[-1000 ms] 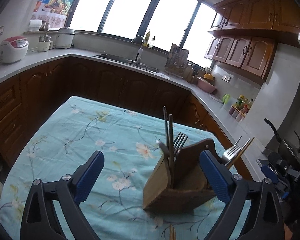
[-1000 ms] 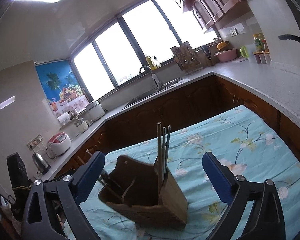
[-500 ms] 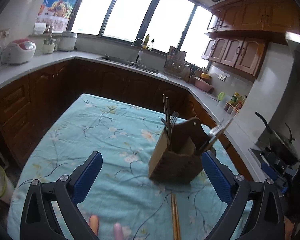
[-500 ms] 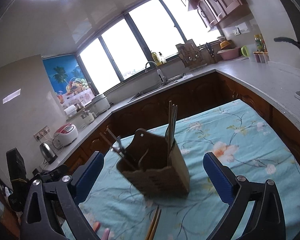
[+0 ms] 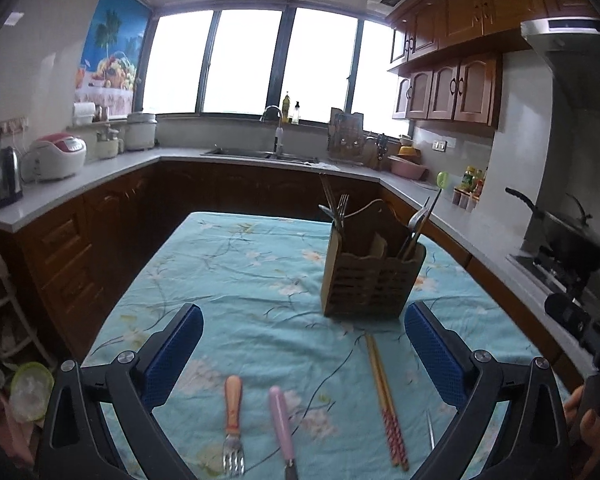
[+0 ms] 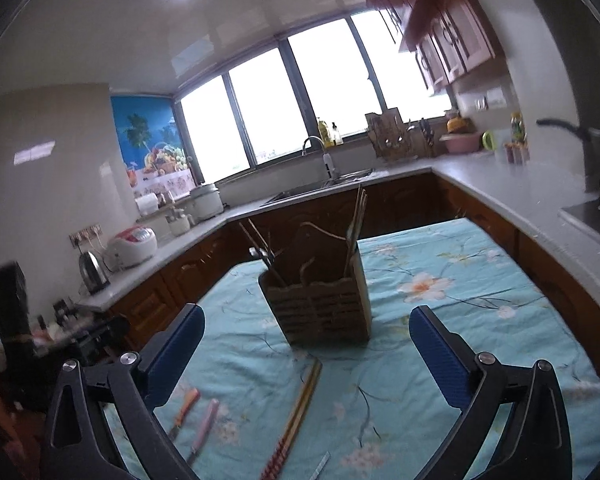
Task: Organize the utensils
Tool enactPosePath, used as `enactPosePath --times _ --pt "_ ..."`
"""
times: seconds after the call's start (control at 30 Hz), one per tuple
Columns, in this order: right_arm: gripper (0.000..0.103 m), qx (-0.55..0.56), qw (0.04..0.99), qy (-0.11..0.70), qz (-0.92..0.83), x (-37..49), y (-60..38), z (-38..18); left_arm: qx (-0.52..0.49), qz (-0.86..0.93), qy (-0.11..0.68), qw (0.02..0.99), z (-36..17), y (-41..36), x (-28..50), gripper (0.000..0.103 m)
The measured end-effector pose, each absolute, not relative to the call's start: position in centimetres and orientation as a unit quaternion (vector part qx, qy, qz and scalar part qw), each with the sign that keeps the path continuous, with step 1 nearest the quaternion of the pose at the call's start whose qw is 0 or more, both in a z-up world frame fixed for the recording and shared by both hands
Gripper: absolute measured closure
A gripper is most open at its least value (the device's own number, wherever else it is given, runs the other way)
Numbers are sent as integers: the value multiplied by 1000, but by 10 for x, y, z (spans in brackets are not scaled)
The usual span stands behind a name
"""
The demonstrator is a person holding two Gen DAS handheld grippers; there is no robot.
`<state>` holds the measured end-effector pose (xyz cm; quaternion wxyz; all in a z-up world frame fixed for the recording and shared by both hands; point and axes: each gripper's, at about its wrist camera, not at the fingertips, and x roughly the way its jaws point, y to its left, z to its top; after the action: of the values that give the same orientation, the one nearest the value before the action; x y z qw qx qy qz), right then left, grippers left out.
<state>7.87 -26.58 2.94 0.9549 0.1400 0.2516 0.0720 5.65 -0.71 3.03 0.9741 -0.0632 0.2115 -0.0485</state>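
Observation:
A wooden utensil holder [image 5: 370,278] [image 6: 320,304] stands on the floral blue tablecloth [image 5: 240,280], with forks, spoons and chopsticks sticking up from it. On the cloth in front of it lie an orange-handled fork [image 5: 233,420] [image 6: 184,406], a pink-handled utensil [image 5: 281,420] [image 6: 205,420], a pair of wooden chopsticks [image 5: 386,396] [image 6: 300,404] and a thin metal piece [image 5: 430,428]. My left gripper [image 5: 302,356] is open, held above these loose utensils. My right gripper [image 6: 306,356] is open too, short of the holder, with nothing between its fingers.
Dark wooden cabinets with a grey counter [image 5: 100,168] wrap around the table. On it are a kettle [image 5: 6,176], rice cookers [image 5: 60,156] and a sink [image 5: 260,154]. A wok sits on the stove [image 5: 568,240] at right. A person's fingers [image 5: 584,416] show at the lower right.
Both grippers have pulled back and away from the holder, which now stands farther off. The loose fork, pink-handled utensil and chopsticks have come into view on the cloth.

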Motion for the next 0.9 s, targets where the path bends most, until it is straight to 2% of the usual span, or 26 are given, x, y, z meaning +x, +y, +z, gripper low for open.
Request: enactPosePath --times 0.23,0.43,0.9 --pt "0 80 965 246 49 37 -245 11 -34 -26 205 978 14 -19 28 1" --pt "0 81 964 250 33 22 -247 3 -27 -18 216 976 13 -24 21 1" --pt "0 75 964 254 36 23 -242 27 9 9 207 978 37 -39 6 1"
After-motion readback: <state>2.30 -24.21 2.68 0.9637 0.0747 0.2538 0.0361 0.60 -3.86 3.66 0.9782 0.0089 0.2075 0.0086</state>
